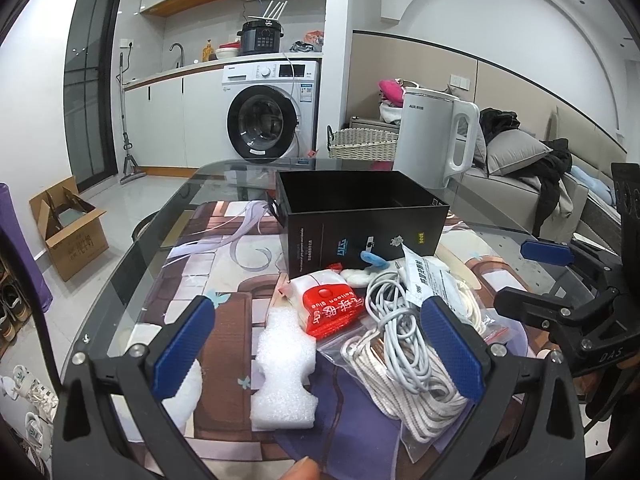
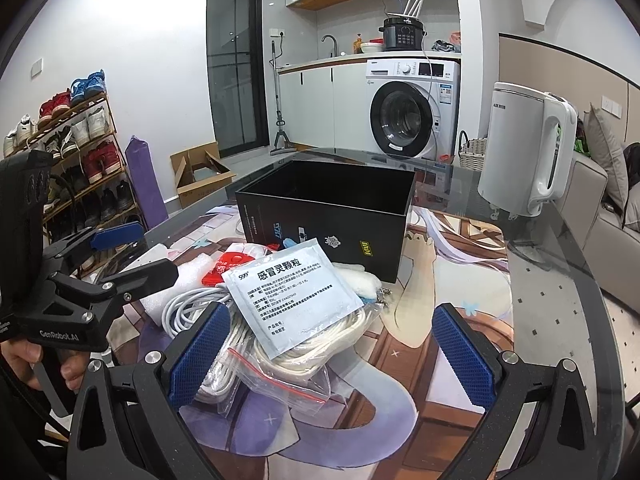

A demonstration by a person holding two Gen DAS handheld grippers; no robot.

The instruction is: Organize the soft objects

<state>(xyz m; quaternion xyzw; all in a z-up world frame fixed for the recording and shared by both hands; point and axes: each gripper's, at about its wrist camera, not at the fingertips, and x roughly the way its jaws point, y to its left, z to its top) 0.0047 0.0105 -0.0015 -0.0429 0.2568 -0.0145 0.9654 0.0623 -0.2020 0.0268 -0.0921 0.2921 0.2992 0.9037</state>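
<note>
The soft things, a foam piece, a rope bag and a cord, lie in front of the black box. Both tongs, left and right, are wide open, holding nothing. The cord could snag the rope.

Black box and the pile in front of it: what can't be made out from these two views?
- Black box floor: hidden by its own front wall in both views, so whether it holds anything is unclear.
- Small blue item: mostly covered by the sachet; identity unclear.
- Rope bundle: in the right wrist view, partly under the sachet.
- White foam: in the right wrist view, largely blocked by the left gripper.
</note>
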